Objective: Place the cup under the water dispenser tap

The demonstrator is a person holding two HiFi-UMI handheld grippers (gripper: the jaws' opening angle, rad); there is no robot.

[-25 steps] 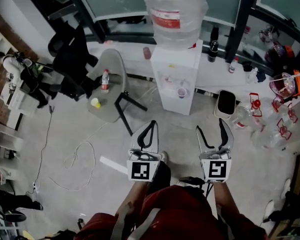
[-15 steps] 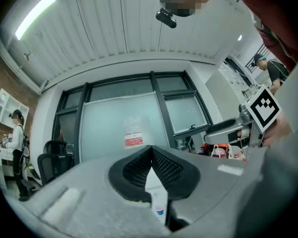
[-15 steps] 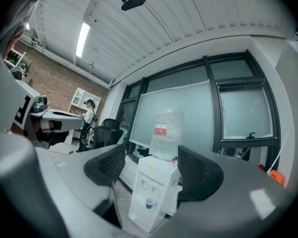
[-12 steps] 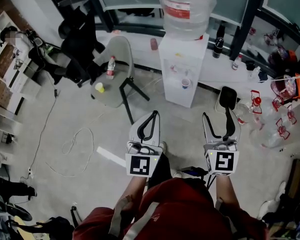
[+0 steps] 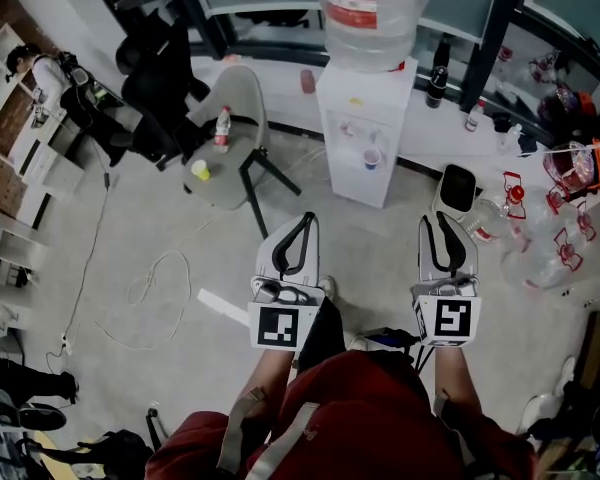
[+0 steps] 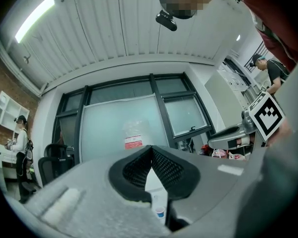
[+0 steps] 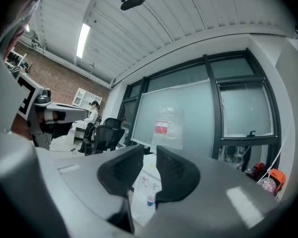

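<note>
Our left tool (image 5: 302, 220) is clenched: in the left gripper view its two black pads (image 6: 164, 170) meet at the tip and nothing is caught between them, the loop behind the tip showing only the room beyond. Our right tool (image 5: 443, 223) is closing, and in the right gripper view a narrow slot is left between its pads (image 7: 175, 170) with nothing in it. Neither tool touches anything, and both are held out level, side by side, well above the floor (image 5: 380, 258). Straight ahead of the two tools and well apart from them stands the water dispenser (image 5: 365, 133), and the cup (image 5: 372, 158) sits in its front, below the taps (image 5: 360, 128); it shows low between the jaws of either tool. The floor from the tools to the dispenser lies open. Ahead and to the left of the left tool is a grey chair (image 5: 230, 118) carrying a small bottle (image 5: 221, 128) and a yellow object (image 5: 200, 170), its dark legs reaching toward our path, and a white cable (image 5: 150, 288) loops on the floor farther left. Just ahead of the right tool is a dark-topped bin (image 5: 457, 190), with clear bottles (image 5: 540, 258) crowded to its right. The big bottle (image 5: 365, 13) on top of the dispenser bears a red label whose writing is too small for us to read, and each tool's cube (image 5: 284, 326) shows a black-and-white square marker
</note>
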